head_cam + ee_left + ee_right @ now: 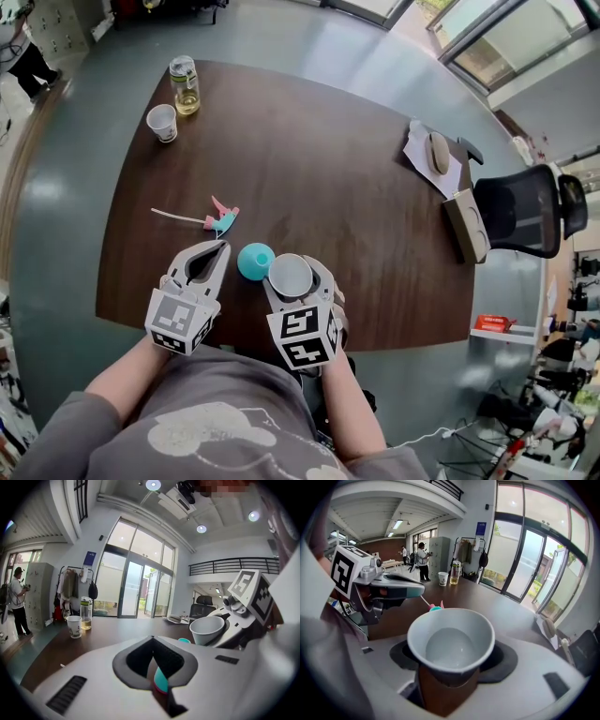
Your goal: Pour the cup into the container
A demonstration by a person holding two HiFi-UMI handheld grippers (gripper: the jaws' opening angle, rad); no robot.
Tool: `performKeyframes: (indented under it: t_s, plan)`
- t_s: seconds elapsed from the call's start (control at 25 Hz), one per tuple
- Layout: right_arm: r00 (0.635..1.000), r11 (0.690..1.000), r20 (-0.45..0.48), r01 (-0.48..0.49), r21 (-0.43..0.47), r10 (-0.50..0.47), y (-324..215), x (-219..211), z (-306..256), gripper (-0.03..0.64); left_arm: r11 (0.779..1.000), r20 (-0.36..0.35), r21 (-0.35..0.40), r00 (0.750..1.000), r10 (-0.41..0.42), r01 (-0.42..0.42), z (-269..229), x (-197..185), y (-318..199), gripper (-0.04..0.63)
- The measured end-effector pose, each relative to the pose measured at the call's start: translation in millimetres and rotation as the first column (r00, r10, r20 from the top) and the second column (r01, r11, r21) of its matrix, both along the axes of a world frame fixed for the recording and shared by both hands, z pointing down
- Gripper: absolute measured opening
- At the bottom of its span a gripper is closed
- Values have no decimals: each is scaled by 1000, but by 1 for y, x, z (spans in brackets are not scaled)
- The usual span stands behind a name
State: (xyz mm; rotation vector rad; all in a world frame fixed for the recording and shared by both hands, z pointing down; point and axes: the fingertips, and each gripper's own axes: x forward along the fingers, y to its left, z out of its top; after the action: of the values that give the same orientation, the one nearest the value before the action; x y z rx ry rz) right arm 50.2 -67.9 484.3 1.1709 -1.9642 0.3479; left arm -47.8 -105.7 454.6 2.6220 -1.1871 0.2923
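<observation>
1. Steeply tipped downward near the front edge of the dark brown wooden table, the right gripper has its jaws clamped on the pale grey plastic cup, mouth up.
2. The cup is just beside the round teal container, which stands between both grippers.
3. The left gripper lies nearly level, jaw tips together.
4. A small pink-and-teal piece on a white stick lies just beyond those tips; contact is unclear, as is any liquid in the cup.

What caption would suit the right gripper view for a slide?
Right gripper closed on a pale grey cup above a dark wooden table, with the left gripper beside it.
</observation>
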Motion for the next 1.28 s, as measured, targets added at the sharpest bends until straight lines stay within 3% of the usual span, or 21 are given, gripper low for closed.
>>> performKeyframes:
  t_s: [0.48,1.28]
  plan:
    - [985,998,-172,-22,-63,11,-1,4,1,295,1000,-27,-20,1000,5,-6,2,-11,-3,8]
    - [948,991,-313,25,-130,-65,-2,5,1,295,999,-56,-25,998,23,-24,4,-10,-2,8]
